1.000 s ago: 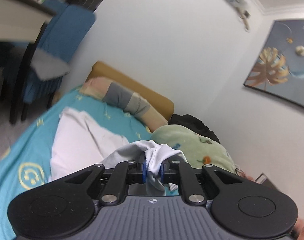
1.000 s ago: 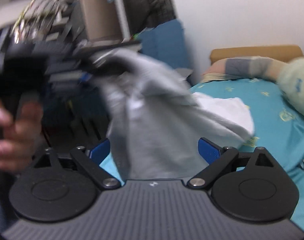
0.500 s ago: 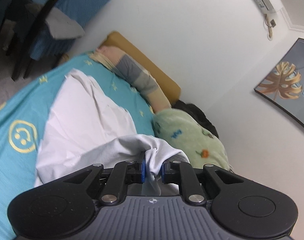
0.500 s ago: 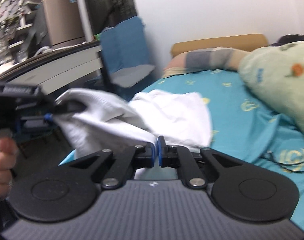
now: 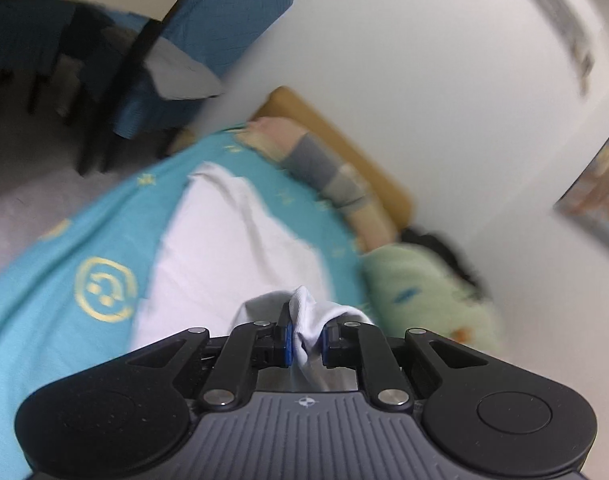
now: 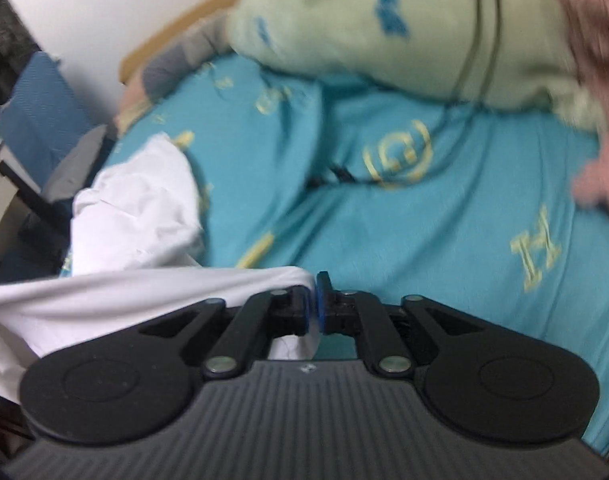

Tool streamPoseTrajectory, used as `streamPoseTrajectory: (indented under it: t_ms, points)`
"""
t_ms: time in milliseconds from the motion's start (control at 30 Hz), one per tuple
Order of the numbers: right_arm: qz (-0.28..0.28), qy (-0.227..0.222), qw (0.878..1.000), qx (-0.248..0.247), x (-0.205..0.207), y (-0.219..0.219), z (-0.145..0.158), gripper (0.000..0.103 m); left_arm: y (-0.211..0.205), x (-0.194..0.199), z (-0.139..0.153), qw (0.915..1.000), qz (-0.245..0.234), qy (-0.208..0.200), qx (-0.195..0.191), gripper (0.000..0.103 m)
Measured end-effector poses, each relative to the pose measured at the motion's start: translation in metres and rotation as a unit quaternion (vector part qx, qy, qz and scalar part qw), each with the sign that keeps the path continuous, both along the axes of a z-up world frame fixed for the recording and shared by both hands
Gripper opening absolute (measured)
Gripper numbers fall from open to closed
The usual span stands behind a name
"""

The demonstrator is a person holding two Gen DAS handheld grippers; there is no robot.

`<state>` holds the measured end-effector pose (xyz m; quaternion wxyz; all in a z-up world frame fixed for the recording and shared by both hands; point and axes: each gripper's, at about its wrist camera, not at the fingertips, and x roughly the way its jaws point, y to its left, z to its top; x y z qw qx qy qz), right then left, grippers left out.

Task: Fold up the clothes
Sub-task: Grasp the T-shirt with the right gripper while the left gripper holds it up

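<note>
A white garment lies partly on the teal bedsheet. My left gripper is shut on a bunched corner of it, which pokes up between the pads. My right gripper is shut on another edge of the white garment, which stretches taut to the left; more of the cloth lies crumpled on the teal bedsheet beyond. Both views are motion-blurred.
A pale green pillow and a striped bolster lie by the wooden headboard. A blue chair and dark table stand beside the bed. A thin cable lies on the sheet, and a pink blanket sits at right.
My right gripper closed on the garment's edge and swung down and right over the bed, pulling the cloth taut. My left gripper kept its hold and tilted toward the bed.
</note>
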<state>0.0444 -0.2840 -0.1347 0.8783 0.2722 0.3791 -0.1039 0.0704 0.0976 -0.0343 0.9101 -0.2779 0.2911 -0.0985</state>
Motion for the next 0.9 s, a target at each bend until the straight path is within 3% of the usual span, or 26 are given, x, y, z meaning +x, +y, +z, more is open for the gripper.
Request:
streamPoseTrajectory:
  t_ms: [100,233,367,500,567,700,800,900]
  points:
    - [0.0,0.017,0.999,-0.028,0.001,0.006,0.001,0.026,-0.02,0.023,-0.001,0.9969,-0.013,0.019,0.076,0.013]
    - [0.004,0.006,0.996,-0.085,-0.006,0.011,0.016,0.073,-0.036,0.049,-0.003,0.992,-0.047,0.022,0.115,0.013]
    - [-0.02,-0.045,0.993,-0.111,-0.023,0.012,0.037,0.075,-0.035,0.065,-0.007,0.9926,-0.065,0.008,0.102,0.013]
    - [-0.116,-0.136,0.982,-0.068,-0.047,-0.004,0.056,0.078,-0.023,0.062,-0.003,0.9958,-0.079,-0.021,0.041,0.013]
    - [-0.112,-0.164,0.978,-0.07,-0.044,-0.001,0.062,0.079,-0.018,0.058,0.001,0.9953,-0.088,-0.039,0.014,0.013]
    - [0.04,-0.197,0.971,-0.128,-0.025,0.058,0.064,0.079,-0.022,0.047,0.012,0.9911,-0.107,-0.08,0.003,0.013]
    - [0.151,-0.218,0.95,-0.167,-0.017,0.118,0.054,0.077,-0.03,0.041,0.015,0.9888,-0.118,-0.091,0.008,0.013]
    - [0.215,-0.226,0.922,-0.23,-0.009,0.166,0.039,0.077,-0.038,0.037,0.014,0.9873,-0.127,-0.094,0.02,0.013]
